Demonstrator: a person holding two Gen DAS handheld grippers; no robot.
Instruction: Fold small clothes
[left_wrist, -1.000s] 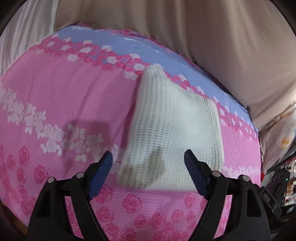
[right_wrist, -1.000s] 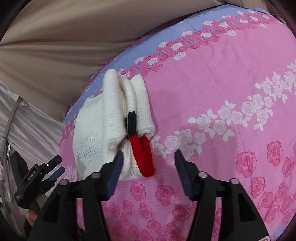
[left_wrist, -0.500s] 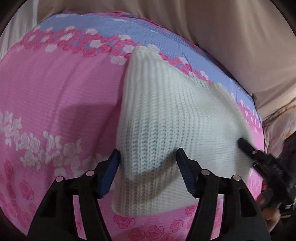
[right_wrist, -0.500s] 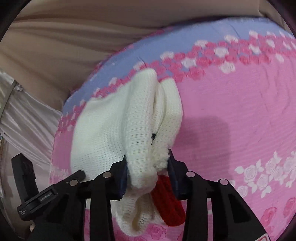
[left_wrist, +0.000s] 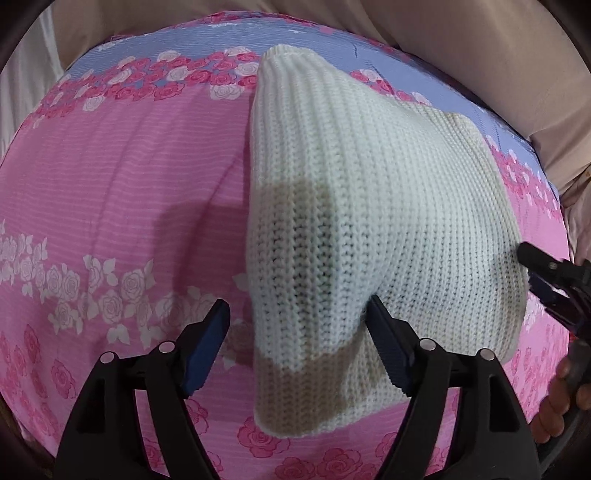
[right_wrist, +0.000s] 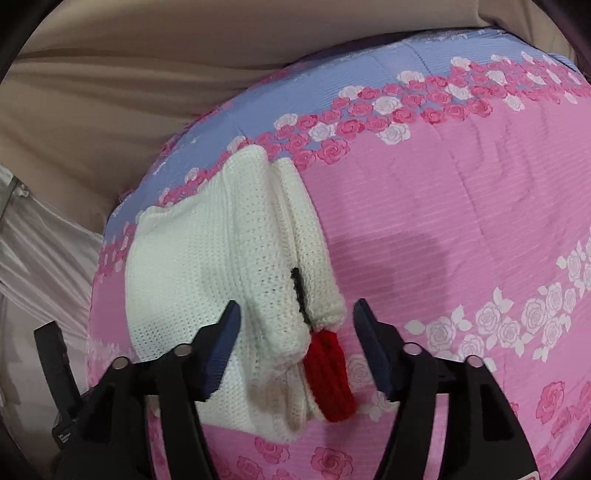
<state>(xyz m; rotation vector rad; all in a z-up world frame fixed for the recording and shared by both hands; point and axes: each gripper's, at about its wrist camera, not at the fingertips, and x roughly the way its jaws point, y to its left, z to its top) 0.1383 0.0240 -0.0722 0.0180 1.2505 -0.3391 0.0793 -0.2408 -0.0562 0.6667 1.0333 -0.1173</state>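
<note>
A small white knitted garment (left_wrist: 373, 221) is seen lying folded on the bed, on a pink rose-printed bedspread (left_wrist: 110, 177), its far end reaching the blue band of the print toward 12 o'clock. In the right wrist view the same garment (right_wrist: 221, 266) is shown bundled lengthwise, with a red cuff (right_wrist: 328, 373) and a short black line of trim (right_wrist: 297, 291) exposed at the near end, around 6 o'clock.

The left tongs (left_wrist: 297, 343) are held spread wide, with the near corner of the knit lying between the fingers; whether the right-hand finger is touching the fabric cannot be told, but nothing is clamped. The right tongs (right_wrist: 295, 339) are likewise spread apart, straddling the rolled edge and the cuff without pinching them. From the left view the right tongs (left_wrist: 546, 280) are visible at 3 o'clock, just beside the garment's side edge.

The garment appears mostly folded, so a final fold or a tidying of the bundle is judged to be what remains. Several slips could be expected from here. If only the top layer is pinched, the thick, springy knit may be peeled open and the fold undone. If the red cuff is caught alone, the sleeve may be pulled out of the bundle. If the tongs are pressed too low, the soft bedspread may be gathered along with the knit and the whole piece dragged askew.
</note>
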